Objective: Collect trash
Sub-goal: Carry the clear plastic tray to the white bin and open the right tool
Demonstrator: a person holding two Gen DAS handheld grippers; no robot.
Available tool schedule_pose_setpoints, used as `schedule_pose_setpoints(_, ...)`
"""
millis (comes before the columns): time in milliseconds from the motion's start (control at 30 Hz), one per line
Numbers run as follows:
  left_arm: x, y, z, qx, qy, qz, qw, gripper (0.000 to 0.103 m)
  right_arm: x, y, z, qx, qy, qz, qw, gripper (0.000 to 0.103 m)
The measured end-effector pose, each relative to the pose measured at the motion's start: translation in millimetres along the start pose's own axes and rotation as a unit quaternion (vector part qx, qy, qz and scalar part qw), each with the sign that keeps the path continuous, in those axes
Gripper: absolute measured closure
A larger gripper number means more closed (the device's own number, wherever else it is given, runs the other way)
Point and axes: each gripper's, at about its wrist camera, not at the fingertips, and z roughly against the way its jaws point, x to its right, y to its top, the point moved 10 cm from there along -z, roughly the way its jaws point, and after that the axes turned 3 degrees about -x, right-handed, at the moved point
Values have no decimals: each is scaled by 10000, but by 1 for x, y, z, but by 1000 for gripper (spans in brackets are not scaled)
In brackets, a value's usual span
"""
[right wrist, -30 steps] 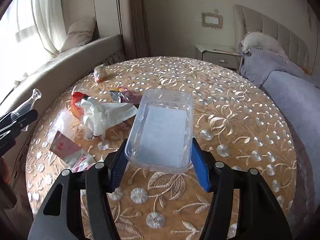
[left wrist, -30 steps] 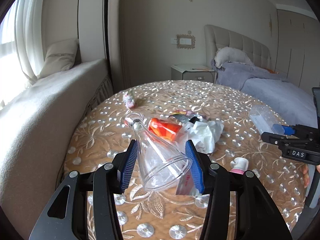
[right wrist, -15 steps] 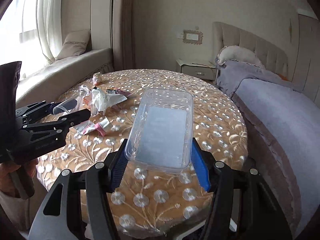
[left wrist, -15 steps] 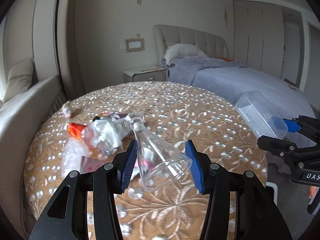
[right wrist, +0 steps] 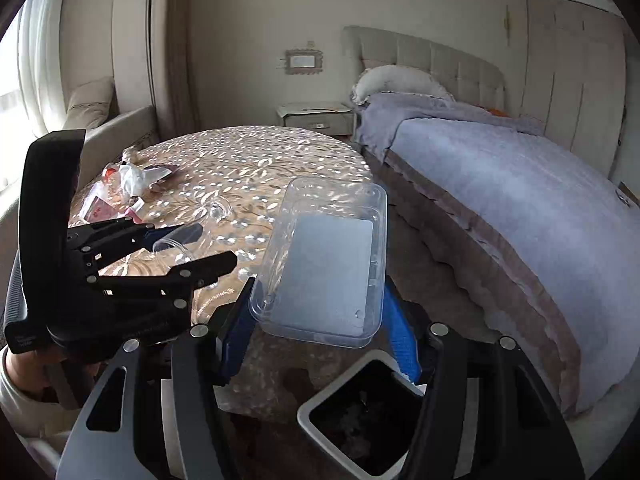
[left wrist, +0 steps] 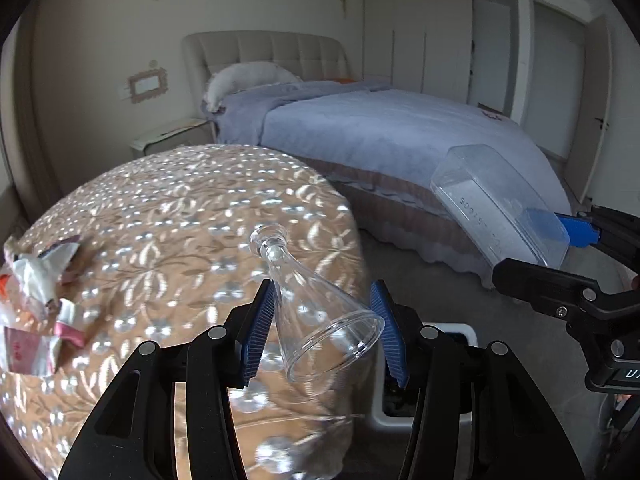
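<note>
My left gripper [left wrist: 322, 294] is shut on a clear plastic goblet [left wrist: 320, 320], which lies tilted with its foot pointing away, over the table's right edge. My right gripper [right wrist: 318, 320] is shut on a clear rectangular plastic tray [right wrist: 328, 264], held above a white bin with a dark inside [right wrist: 316, 404]. From the left wrist the tray [left wrist: 496, 208] and right gripper [left wrist: 538, 252] show at the right, and the bin's rim [left wrist: 448, 326] shows behind my fingers. The right wrist view has the left gripper [right wrist: 214, 245] and goblet [right wrist: 172, 245] at the left.
A round table with a gold floral cloth [left wrist: 180, 208] carries a heap of wrappers and crumpled white plastic [right wrist: 128, 184] at its far left. A bed with a lilac cover [right wrist: 500, 192] runs along the right. Grey floor lies between table and bed. A nightstand [right wrist: 316, 118] stands behind.
Both grippers have swung right, from over the table's middle to its right edge, each keeping its load. The bin has come into view below them.
</note>
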Motion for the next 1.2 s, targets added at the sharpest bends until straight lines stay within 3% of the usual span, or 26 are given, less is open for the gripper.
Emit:
schedule_pose_setpoints(200, 68, -8, -31, -208, -521, -442, 9974, 54, 47, -23, 4, -115, -328, -340, 9988, 43)
schedule_pose_setpoints(367, 107, -25, -58, -485, -822, -698, 9930, 54, 68, -47, -8, -338, -362, -568, 9972, 42)
schedule_pose_setpoints(567, 135, -49, -96, -913, -1077, -898, 9859, 54, 90, -79, -29, -667, -398, -782, 9939, 43)
schedule_pose_setpoints(767, 150, -63, -130, -1217, -1109, -1136, 9798, 53, 107, -104, -56, -1071, -320, -973, 9890, 43)
schedule_pose_setpoints(800, 152, -67, -135, -1289, -1159, -1163, 9780, 51, 109, -107, -59, -1117, -298, -995, 9883, 43)
schedule_pose_setpoints(900, 157, -74, -150, -1518, -1127, -1227, 9743, 4, 114, -117, -70, -1251, -272, -1058, 9861, 42)
schedule_pose_setpoints(1200, 160, -89, -158, -1580, -949, -1584, 9700, 5, 118, -145, -102, -1689, -85, -1191, 9784, 42)
